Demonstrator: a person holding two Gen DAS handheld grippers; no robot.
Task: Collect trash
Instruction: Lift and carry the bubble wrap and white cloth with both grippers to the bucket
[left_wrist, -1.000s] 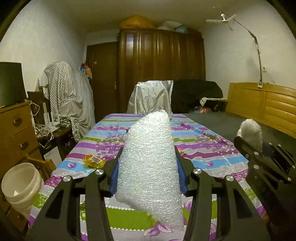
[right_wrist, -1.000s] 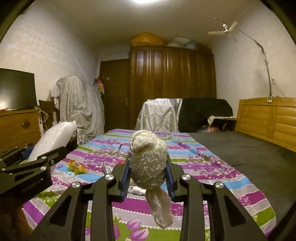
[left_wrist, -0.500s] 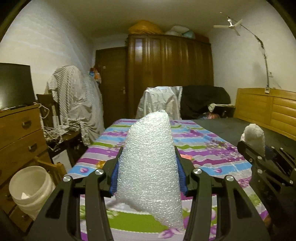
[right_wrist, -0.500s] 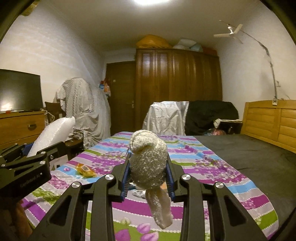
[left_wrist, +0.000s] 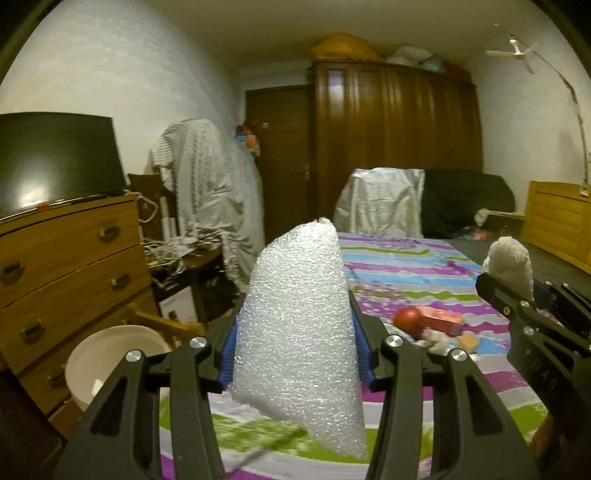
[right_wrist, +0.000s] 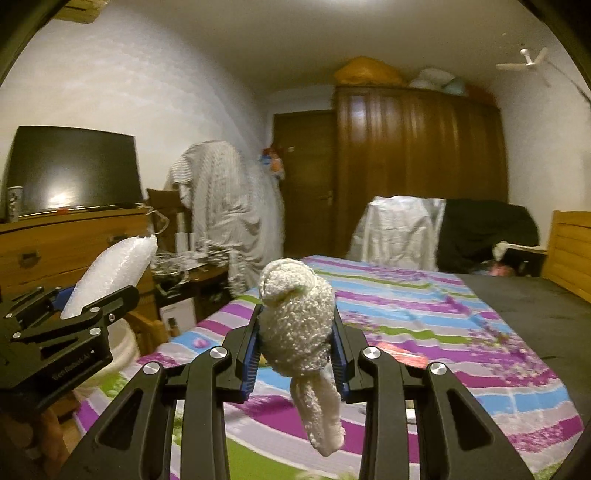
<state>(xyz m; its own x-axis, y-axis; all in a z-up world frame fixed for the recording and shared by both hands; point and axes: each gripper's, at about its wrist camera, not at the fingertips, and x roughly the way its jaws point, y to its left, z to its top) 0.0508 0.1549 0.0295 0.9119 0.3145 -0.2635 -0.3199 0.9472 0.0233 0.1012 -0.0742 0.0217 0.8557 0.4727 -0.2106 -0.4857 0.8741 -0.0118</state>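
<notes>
The left gripper (left_wrist: 295, 332) is clasping a white foam sheet (left_wrist: 299, 332) upright between its pads; the right gripper (right_wrist: 295, 354) is squeezing a fuzzy white sock (right_wrist: 295, 332). Ahead of both, the striped bed (left_wrist: 399, 266) is stretching away.

A dark wooden wardrobe (left_wrist: 391, 147) fills the far wall, bundles stacked on top. Left of it stands a door (left_wrist: 279, 155); further left, a television (left_wrist: 55, 158) rests on a wooden dresser (left_wrist: 70, 266).
</notes>
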